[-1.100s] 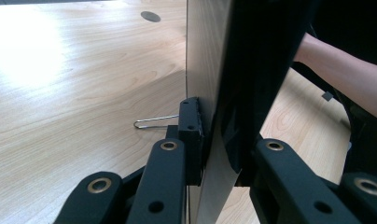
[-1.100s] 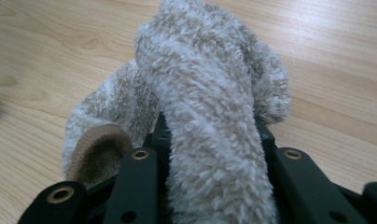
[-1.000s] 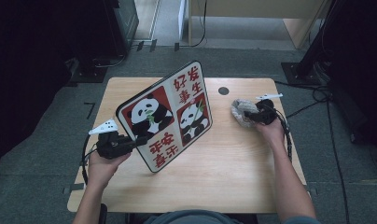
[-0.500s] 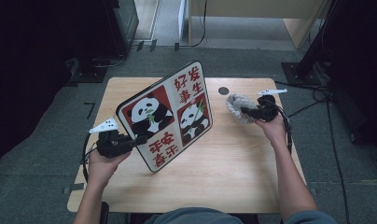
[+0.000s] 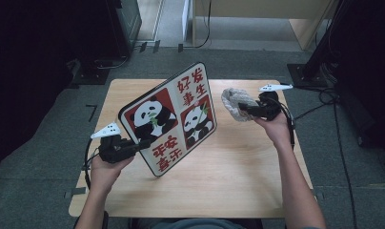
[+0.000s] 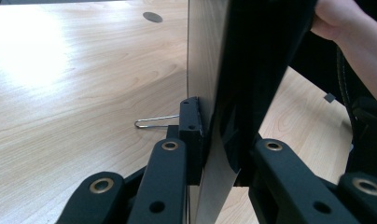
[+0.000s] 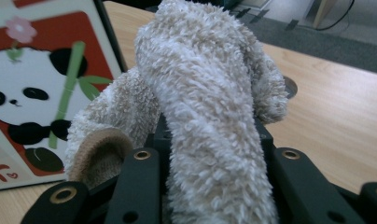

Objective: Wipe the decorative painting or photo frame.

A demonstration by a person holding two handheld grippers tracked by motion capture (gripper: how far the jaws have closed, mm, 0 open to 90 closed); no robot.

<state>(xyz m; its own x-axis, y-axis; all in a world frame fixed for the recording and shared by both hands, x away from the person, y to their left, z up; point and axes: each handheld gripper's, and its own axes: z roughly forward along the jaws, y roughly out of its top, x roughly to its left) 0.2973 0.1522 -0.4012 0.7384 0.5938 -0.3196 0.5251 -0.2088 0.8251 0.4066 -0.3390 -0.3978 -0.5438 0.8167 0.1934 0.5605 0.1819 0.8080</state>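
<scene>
We clamp the stiff, slick panda board [image 5: 174,119] by its near-left edge in our left gripper [image 5: 136,145]; our right gripper [image 5: 245,110] squeezes the soft, light cloth [image 5: 236,101].

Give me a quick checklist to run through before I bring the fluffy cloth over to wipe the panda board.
1. Left hand-held gripper clamped on the edge of the flat rectangular panda-print board: ok.
2. Board tilted up, printed face toward the cloth side: ok.
3. Right hand-held gripper shut on the fluffy beige cloth: ok.
4. Cloth bulges past the jaws, so fabric meets the board first: ok.
5. Cloth apart from the board, not yet touching: ok.
6. Board's lower corner resting on the pale wooden table: cannot tell.
</scene>
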